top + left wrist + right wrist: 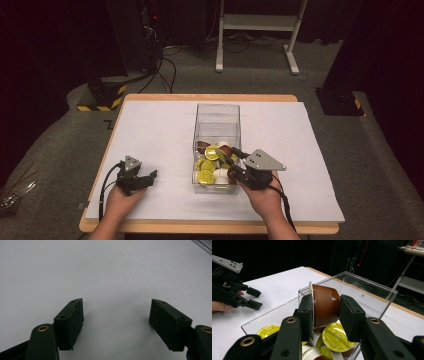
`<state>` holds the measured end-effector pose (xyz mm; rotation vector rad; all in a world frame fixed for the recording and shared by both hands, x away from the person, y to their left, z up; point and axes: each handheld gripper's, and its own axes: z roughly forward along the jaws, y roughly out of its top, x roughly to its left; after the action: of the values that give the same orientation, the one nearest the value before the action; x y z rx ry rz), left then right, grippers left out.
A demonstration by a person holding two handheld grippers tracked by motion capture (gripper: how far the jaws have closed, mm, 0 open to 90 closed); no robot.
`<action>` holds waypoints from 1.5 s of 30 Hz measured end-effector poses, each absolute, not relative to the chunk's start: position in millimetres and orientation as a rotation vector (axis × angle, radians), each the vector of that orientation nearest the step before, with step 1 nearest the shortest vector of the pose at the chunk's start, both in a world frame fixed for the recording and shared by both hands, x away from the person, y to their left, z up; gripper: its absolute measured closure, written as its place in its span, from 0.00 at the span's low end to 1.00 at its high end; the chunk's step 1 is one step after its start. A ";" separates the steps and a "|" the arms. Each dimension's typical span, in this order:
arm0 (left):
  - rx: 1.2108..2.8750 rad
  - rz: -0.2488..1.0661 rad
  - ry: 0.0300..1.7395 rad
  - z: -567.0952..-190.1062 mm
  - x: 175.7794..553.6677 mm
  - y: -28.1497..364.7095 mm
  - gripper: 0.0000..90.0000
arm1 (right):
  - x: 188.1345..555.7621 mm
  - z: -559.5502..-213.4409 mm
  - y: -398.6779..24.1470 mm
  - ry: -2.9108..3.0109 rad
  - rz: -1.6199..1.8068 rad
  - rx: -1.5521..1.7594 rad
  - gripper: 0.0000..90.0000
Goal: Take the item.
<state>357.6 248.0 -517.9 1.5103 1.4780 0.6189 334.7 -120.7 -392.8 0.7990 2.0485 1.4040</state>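
We start with the tabletop [160, 125], a wooden board whose top is covered by a white sheet. Near its middle stands a clear plastic box [217, 116], open at the top, with tall see-through walls. We see its far half bare, while its near half holds a heap of coffee capsules [210, 167]: several with yellow-green foil lids, a few white ones and some brown ones, lying tilted and overlapping one another.

At the near right side of the box we find the right claw [234, 164], held in the person's right hand [262, 195] and reaching over the box's near right corner. In the right gripper view the right claw [326, 312] is clamped on a brown capsule [325, 306]: one pad presses on its flat lid, the other on its rounded base, so the capsule lies on its side between the jaws. It sits raised above the heap, at about the height of the box's rim, with yellow-green lids just below it.

The left claw [145, 178] rests low over the white sheet, well apart from the box on its left, held in the person's left hand [120, 200]. In the left gripper view the left claw [116, 315] stands spread wide, with bare white sheet between its jaws.
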 end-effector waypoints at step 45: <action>1.503 0.617 1.482 -517.9 357.8 247.3 0.31 | 345.6 -387.0 -199.9 1.846 1.325 1.005 0.71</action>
<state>357.8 247.3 -517.9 1.5027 1.4820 0.6166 345.6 -199.9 -387.0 1.0052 1.8462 1.3250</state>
